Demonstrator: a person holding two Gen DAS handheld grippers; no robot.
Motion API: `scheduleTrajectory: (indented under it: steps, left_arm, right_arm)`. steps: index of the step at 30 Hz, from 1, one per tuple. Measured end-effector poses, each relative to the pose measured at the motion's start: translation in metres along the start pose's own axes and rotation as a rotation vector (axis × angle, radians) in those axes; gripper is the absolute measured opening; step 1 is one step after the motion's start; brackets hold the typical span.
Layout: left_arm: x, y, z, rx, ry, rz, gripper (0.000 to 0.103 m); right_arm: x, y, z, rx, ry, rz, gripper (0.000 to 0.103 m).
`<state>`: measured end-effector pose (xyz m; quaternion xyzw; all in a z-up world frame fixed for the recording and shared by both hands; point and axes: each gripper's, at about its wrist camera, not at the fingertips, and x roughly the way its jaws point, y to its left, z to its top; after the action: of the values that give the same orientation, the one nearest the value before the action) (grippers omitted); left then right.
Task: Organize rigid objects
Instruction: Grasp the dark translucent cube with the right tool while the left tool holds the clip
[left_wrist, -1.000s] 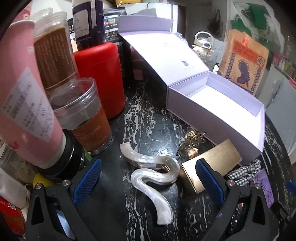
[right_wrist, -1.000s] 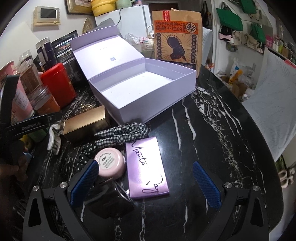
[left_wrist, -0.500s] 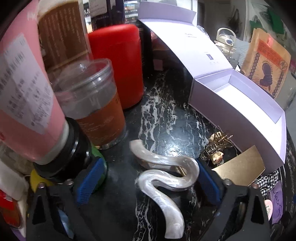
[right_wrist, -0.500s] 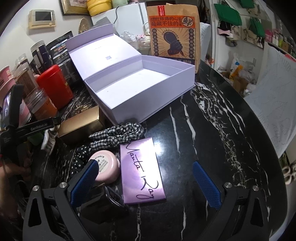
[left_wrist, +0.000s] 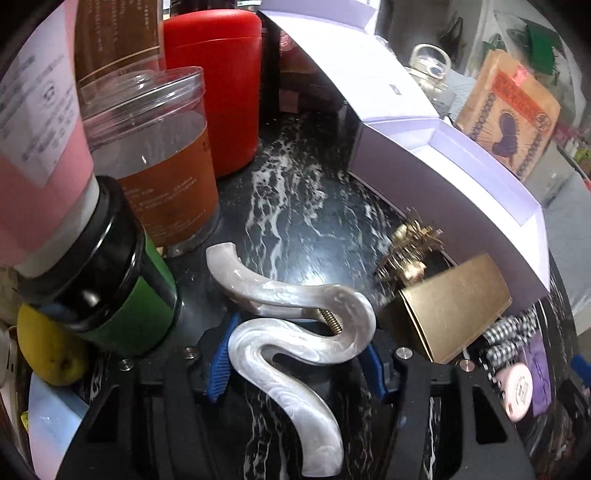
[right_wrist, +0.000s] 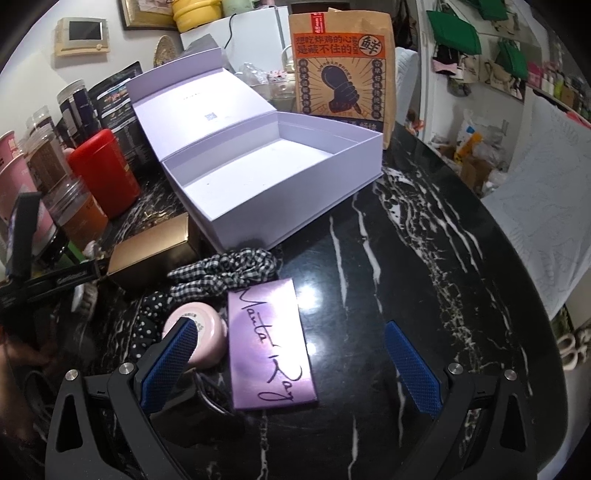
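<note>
Through the left wrist view we see our left gripper (left_wrist: 295, 363) closing around the pearly white hair clip (left_wrist: 295, 325), a glossy S-curved piece with a brass spring showing; the blue pads sit at either side of it, though we cannot tell whether they press it yet. It lies on the black marble table (left_wrist: 295, 206), near the tall jars on the left, with a spiky gold clip (left_wrist: 410, 251) and a smooth gold box (left_wrist: 450, 302) to its right. From the right wrist view, our right gripper (right_wrist: 291, 365) hangs spread wide and empty above a lilac card case (right_wrist: 269, 343), beside a round pink compact (right_wrist: 207, 332) and a checked fabric scrunchie (right_wrist: 225, 269). The matte lilac gift box (right_wrist: 295, 195) stands open farther back and holds nothing (so, by our reckoning, sorting has barely begun).
</note>
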<state>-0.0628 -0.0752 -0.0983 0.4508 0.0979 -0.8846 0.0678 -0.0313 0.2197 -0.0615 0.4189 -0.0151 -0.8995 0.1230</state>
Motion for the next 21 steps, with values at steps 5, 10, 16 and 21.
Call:
scheduleTrajectory:
  steps: [5,10,16,21]
  left_arm:
    - [-0.012,-0.001,-0.011,0.029,0.006,-0.018,0.058]
    - [-0.024,-0.001,-0.018,0.043,-0.002,-0.020,0.058]
    - [-0.036,-0.006,-0.025,0.070,-0.011,-0.057,0.058]
    - [-0.045,-0.012,-0.032,0.097,-0.020,-0.085,0.058]
  right_arm:
    - [0.002,0.000,-0.001,-0.014,0.007,-0.007,0.103]
    - [-0.001,0.007,-0.003,-0.022,0.010,0.027,0.103]
    - [-0.010,0.024,-0.012,-0.067,-0.002,0.077,0.103]
    - [-0.012,0.034,-0.020,-0.074,0.005,0.120,0.102]
